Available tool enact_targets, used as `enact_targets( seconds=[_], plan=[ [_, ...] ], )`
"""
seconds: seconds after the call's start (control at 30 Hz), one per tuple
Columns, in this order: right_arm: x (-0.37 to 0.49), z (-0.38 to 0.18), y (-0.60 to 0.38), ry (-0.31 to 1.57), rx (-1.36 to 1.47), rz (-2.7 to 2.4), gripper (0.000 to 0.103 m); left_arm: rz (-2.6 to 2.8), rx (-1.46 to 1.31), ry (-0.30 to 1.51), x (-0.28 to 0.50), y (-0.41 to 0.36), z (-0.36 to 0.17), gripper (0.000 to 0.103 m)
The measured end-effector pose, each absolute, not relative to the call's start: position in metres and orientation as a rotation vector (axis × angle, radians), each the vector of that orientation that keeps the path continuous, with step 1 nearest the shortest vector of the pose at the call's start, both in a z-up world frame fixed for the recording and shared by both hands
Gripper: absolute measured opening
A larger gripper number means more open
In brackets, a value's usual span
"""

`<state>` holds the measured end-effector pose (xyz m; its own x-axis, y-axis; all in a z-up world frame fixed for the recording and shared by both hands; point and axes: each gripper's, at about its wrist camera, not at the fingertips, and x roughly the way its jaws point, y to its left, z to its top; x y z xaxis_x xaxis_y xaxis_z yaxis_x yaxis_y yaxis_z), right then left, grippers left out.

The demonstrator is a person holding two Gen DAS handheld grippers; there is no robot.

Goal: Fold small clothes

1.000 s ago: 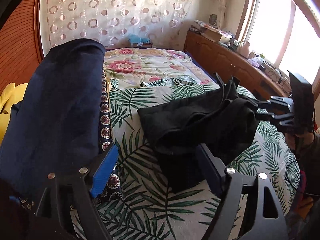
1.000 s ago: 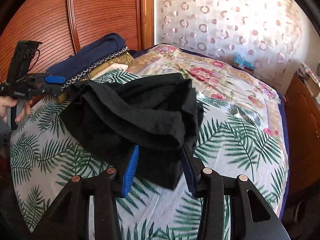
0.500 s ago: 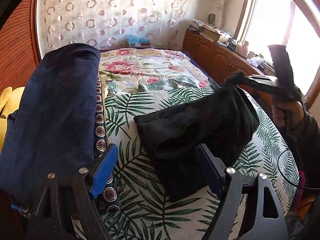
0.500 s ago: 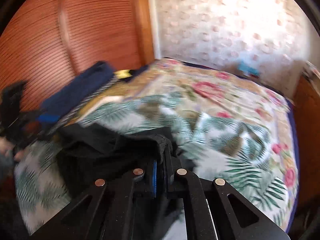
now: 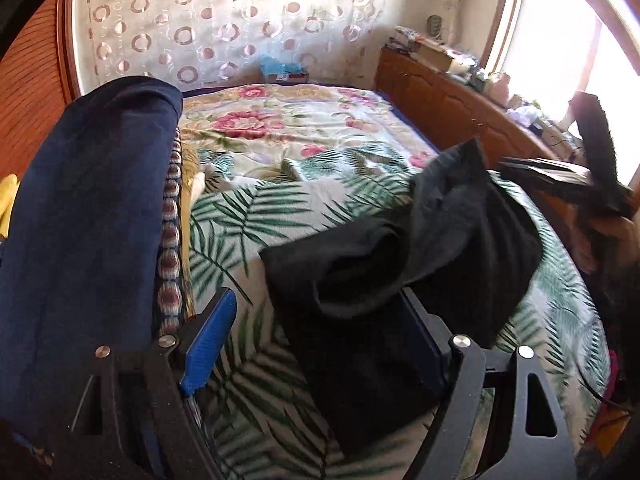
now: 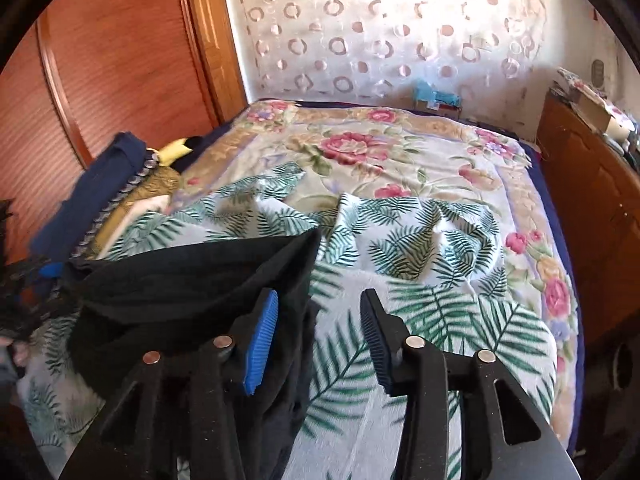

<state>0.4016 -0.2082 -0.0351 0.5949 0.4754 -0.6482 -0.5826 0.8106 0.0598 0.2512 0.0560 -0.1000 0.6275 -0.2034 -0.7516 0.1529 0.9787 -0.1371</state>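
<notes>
The black garment lies bunched on the palm-leaf blanket near the front edge of the bed, with one corner flipped up on its far right side. The left tongs stand wide apart, hanging over the garment's near left edge and clamping nothing. The right tongs have just been opening; their pads are apart, with only blanket between them and the cloth lying just left of the blue pad.

The fold looks only roughly laid, so the step in hand seems to be squaring it up. Each tongs should take a corner by a single layer, draw the cloth taut and low across the bed, then lay edge on edge. The finished stack of folded clothes waits at the left.
</notes>
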Motion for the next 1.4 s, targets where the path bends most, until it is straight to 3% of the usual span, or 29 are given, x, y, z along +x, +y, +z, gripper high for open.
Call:
enact_targets(
  seconds=[0.6,0.63,0.67,0.77,0.8,1.07,1.4],
  plan=[
    [0.426,-0.08,-0.199,0.87,-0.079,0.715,0.067,-0.072,-0.062,0.847,0.288,0.063,-0.099,0.081],
    [0.426,-0.08,-0.198,0.869,-0.084,0.72,0.064,-0.074,-0.064,0.846,0.287,0.063,-0.098,0.081],
    [0.426,-0.081,-0.197,0.88,-0.079,0.755,0.049,-0.076,-0.065,0.844,0.287,0.062,-0.096,0.081],
    [0.423,-0.079,-0.198,0.867,-0.09,0.8,0.023,-0.088,-0.071,0.833,0.284,0.061,-0.092,0.081],
    [0.422,-0.077,-0.201,0.851,-0.079,0.811,0.02,-0.095,-0.077,0.827,0.282,0.061,-0.091,0.081],
    [0.408,-0.045,-0.248,0.753,-0.03,0.779,0.018,-0.202,-0.091,0.795,0.257,0.05,-0.072,0.081],
    [0.436,-0.081,-0.258,0.834,0.01,0.71,0.018,-0.264,-0.055,0.913,0.279,0.024,-0.107,0.081]
  ],
)
